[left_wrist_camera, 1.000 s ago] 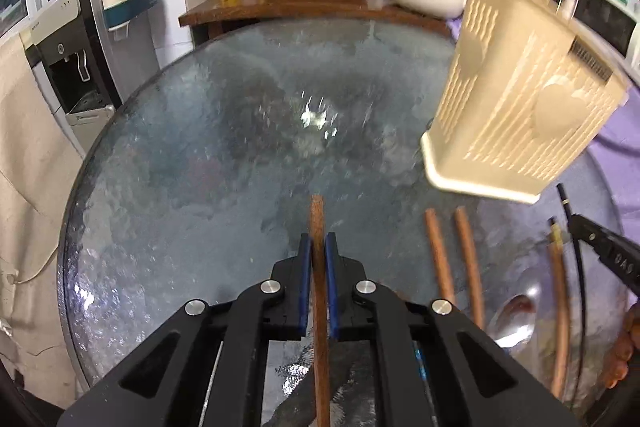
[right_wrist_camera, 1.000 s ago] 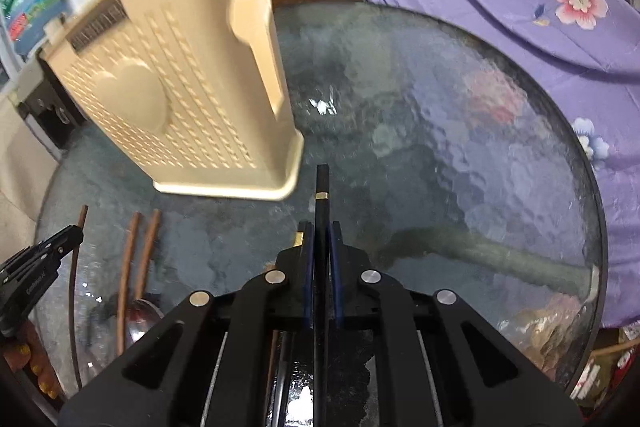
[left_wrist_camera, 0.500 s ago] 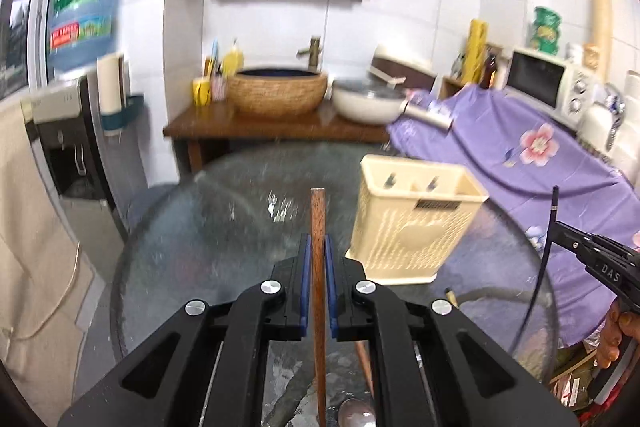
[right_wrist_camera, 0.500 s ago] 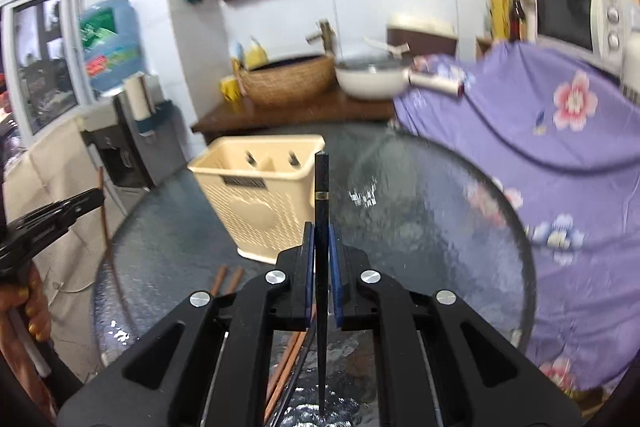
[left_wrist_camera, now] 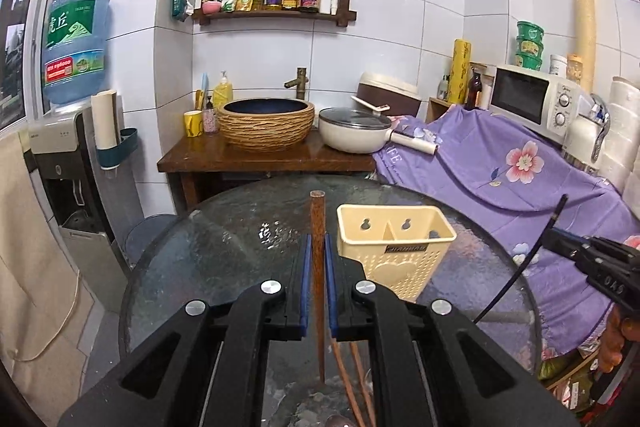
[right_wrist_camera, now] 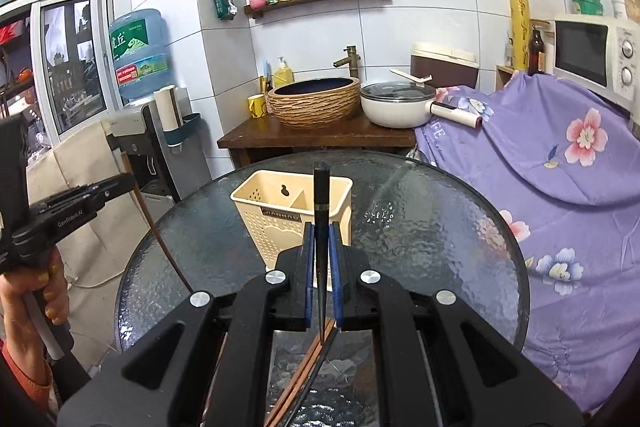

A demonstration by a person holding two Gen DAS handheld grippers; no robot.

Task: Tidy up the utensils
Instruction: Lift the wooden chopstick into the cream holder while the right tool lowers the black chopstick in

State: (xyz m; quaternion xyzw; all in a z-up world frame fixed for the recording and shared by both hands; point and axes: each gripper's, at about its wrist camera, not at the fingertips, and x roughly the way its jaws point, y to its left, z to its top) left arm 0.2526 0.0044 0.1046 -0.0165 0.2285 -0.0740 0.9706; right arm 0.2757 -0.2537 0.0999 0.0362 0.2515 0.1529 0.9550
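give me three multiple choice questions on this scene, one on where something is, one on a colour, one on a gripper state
1. Where does the cream holder stand?
A. on the glass table
B. on the wooden counter
C. on the microwave

2. What colour is the chopstick in the right gripper?
A. white
B. red
C. black

3. What is the left gripper doing?
A. hanging open
B. shut on a brown chopstick
C. gripping a spoon

Answers:
1. A, its base rests on the glass table.
2. C, the black chopstick sits in the right gripper.
3. B, the left gripper clamps the brown chopstick.
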